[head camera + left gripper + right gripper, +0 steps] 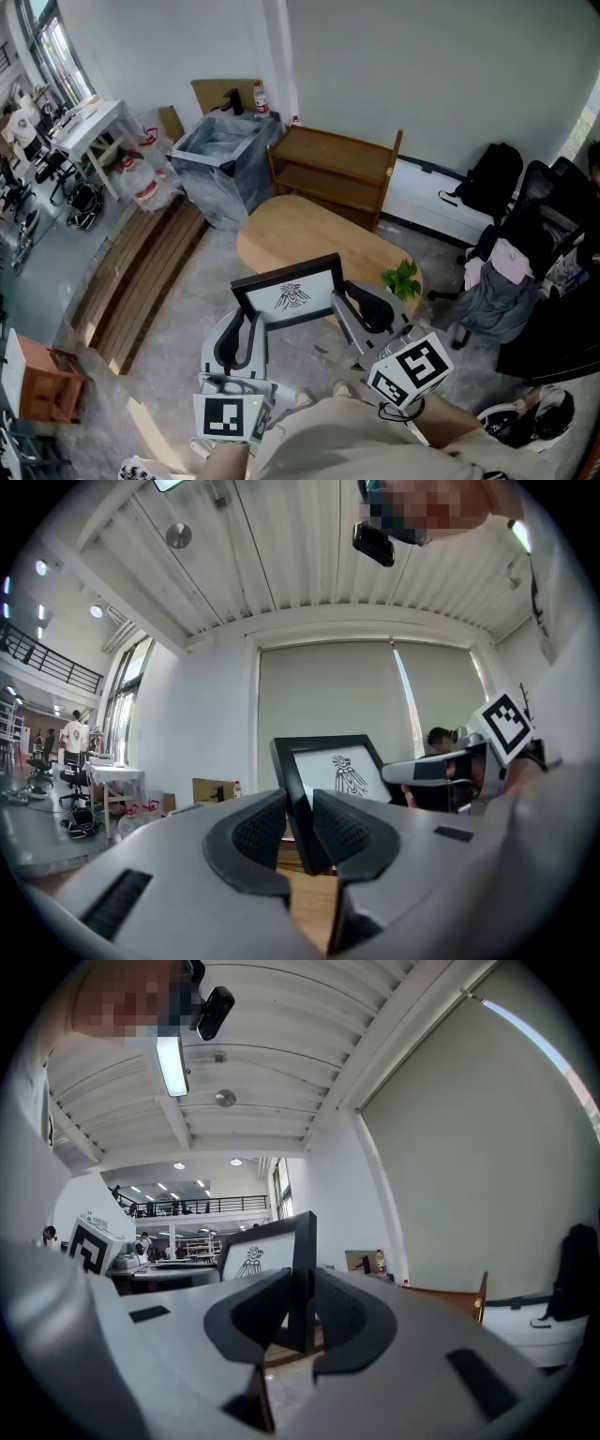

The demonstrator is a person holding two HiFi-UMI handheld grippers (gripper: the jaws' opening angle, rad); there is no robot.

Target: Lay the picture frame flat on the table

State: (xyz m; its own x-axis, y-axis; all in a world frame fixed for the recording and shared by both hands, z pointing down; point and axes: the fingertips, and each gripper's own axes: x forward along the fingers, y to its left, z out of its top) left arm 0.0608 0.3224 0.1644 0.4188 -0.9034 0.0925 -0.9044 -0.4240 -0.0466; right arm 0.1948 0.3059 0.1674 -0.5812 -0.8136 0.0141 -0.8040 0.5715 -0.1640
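A black picture frame (291,292) with a white sheet and a bird drawing is held up in the air above the near end of an oval wooden table (300,234). My left gripper (246,323) is shut on the frame's left edge, and my right gripper (349,305) is shut on its right edge. In the left gripper view the frame (328,775) stands upright between the two dark pads (258,832). In the right gripper view the frame's side bar (302,1279) is pinched between the pads (342,1312).
A small green plant (401,279) sits at the table's right edge. A wooden bench rack (333,169) stands behind the table, a grey bin (220,155) to its left, and office chairs (525,244) to the right. Wooden planks (141,272) lie on the floor at left.
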